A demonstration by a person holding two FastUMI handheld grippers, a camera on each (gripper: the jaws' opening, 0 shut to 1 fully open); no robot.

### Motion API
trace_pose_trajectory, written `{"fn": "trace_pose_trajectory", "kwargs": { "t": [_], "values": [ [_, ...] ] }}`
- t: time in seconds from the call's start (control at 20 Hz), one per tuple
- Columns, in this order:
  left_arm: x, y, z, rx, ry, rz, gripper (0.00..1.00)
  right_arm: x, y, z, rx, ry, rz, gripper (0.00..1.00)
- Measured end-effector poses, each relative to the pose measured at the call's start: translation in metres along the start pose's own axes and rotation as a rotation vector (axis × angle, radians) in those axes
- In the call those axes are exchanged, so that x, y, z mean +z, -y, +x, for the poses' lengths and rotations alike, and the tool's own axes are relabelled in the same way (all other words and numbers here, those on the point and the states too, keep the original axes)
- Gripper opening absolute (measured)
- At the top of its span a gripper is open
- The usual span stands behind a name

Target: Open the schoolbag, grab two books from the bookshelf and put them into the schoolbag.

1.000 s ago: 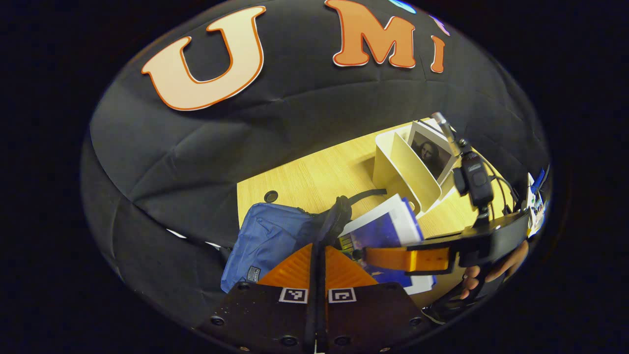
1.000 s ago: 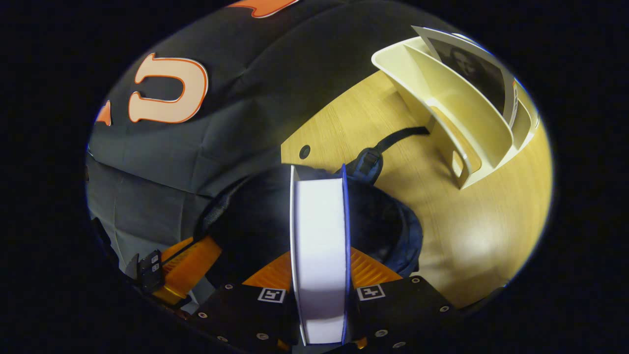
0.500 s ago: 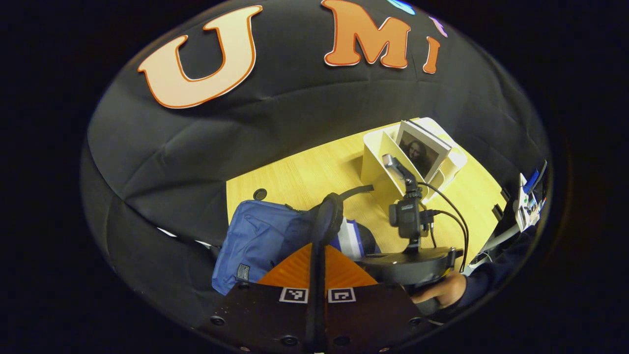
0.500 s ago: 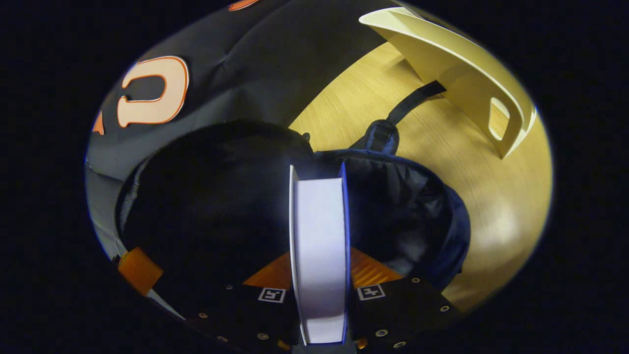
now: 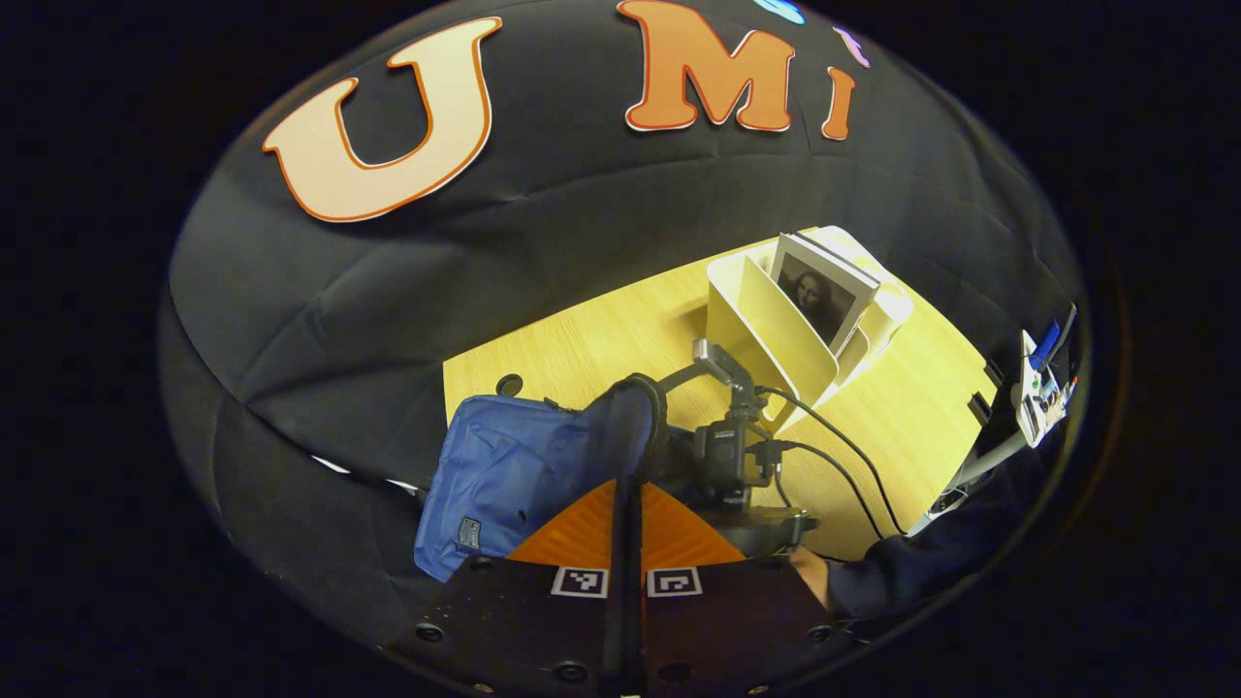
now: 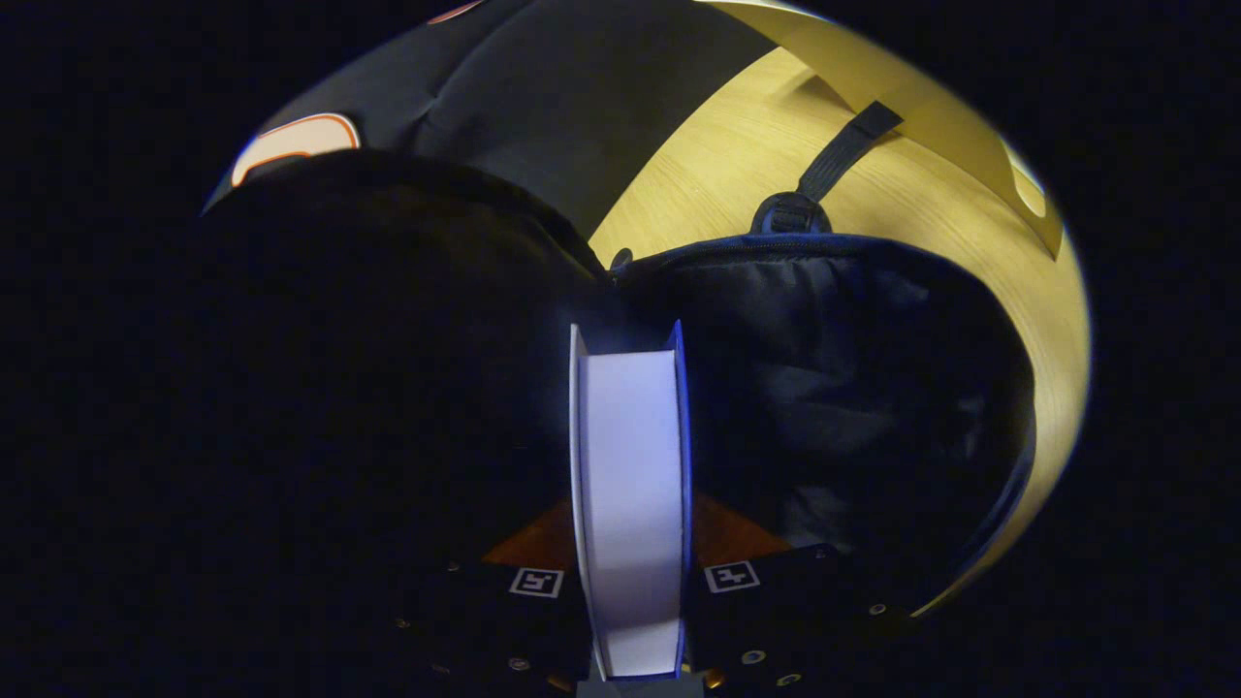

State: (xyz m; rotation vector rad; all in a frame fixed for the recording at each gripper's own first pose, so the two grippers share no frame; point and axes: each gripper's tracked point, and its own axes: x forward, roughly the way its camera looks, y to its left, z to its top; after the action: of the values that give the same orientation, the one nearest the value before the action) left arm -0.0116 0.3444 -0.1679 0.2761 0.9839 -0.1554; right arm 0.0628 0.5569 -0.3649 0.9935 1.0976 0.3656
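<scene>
In the left gripper view, the left gripper (image 5: 625, 504) pinched the open bag's (image 5: 504, 475) flap; one book (image 5: 822, 296) stood in the shelf (image 5: 766, 320). In the right gripper view, the right gripper (image 6: 630, 543) clamped a book (image 6: 628, 504) inside the bag (image 6: 853, 388).

In the right gripper view, the book (image 6: 630, 504) stood edge-on, so its covers were hidden and only its page block showed; its far end ran into the dark mouth of the schoolbag (image 6: 853, 388), whose depths were too black to make out; the bookshelf (image 6: 931, 107) was cut off by the picture's upper edge. In the left gripper view, the right gripper (image 5: 751, 528) sat down in the bag's opening, its fingers hidden; the hand (image 5: 810, 574) holding it was mostly covered by a dark sleeve (image 5: 921, 572); the items at the far right edge (image 5: 1039, 393) were too small to tell.
</scene>
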Motion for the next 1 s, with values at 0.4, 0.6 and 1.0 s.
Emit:
{"fn": "trace_pose_trajectory", "kwargs": {
  "t": [0.4, 0.6, 1.0],
  "values": [
    [-0.005, -0.012, 0.002, 0.034, 0.008, -0.064, 0.01, -0.032, 0.042, -0.025, -0.296, -0.225, -0.009, 0.89],
    [-0.004, -0.009, 0.004, 0.034, 0.019, -0.064, 0.0, -0.029, 0.028, -0.051, -0.291, -0.235, -0.099, 0.95],
    [-0.012, 0.003, 0.005, 0.024, 0.024, -0.104, 0.01, 0.047, 0.011, -0.118, -0.315, -0.012, -0.289, 0.97]
  ]
}}
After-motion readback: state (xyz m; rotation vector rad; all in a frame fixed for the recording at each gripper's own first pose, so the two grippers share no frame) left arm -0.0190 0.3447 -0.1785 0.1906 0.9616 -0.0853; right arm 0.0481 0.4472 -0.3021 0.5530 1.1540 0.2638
